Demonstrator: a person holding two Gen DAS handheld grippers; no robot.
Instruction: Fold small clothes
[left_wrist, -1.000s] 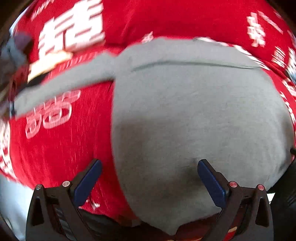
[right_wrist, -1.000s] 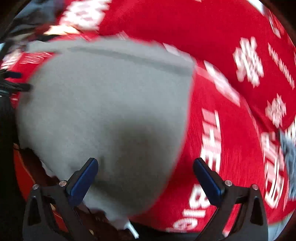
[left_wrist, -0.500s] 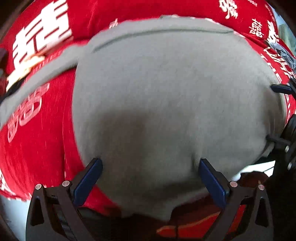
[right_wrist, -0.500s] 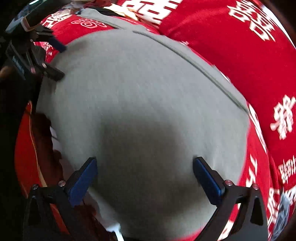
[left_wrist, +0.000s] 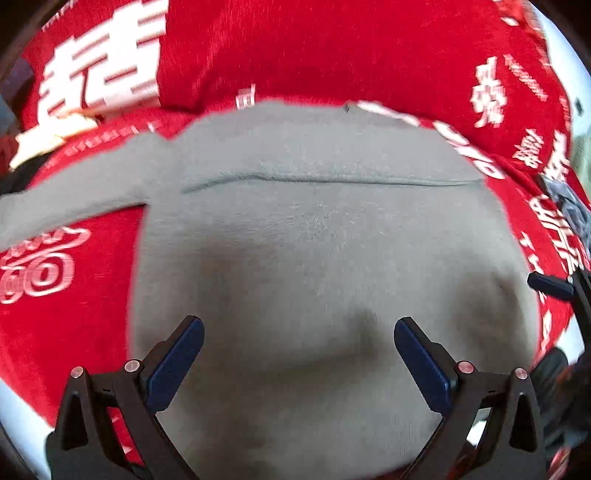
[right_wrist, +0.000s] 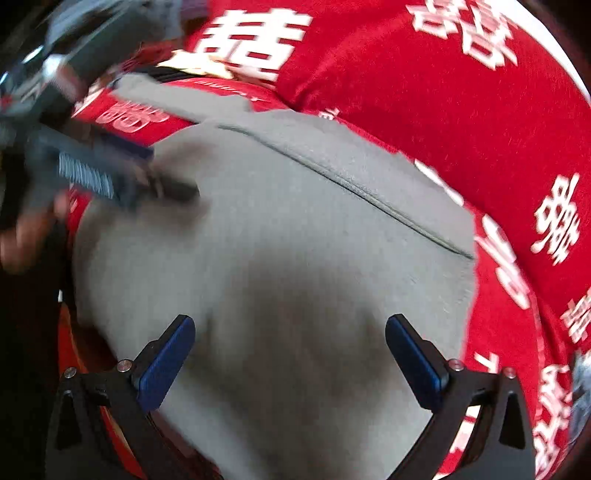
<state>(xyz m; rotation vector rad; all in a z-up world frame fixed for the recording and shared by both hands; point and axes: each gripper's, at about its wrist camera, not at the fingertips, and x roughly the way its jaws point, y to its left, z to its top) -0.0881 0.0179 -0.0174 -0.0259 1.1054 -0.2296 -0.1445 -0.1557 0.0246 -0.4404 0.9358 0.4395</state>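
The grey garment (left_wrist: 314, 258) lies flat on the red printed cloth (left_wrist: 332, 55), its seamed edge (left_wrist: 332, 179) toward 12 o'clock and one sleeve (left_wrist: 74, 199) extending to 9 o'clock. This layout exposes the near body panel for a fold.

The left gripper (left_wrist: 297, 350) hovers over the panel at 6 o'clock, jaws spread wide, holding nothing. The right gripper (right_wrist: 290, 349) hovers likewise, jaws apart and empty. In the right wrist view, the left gripper appears blurred at 10 o'clock. Judgement: both tools are positioned to pinch the near hem.
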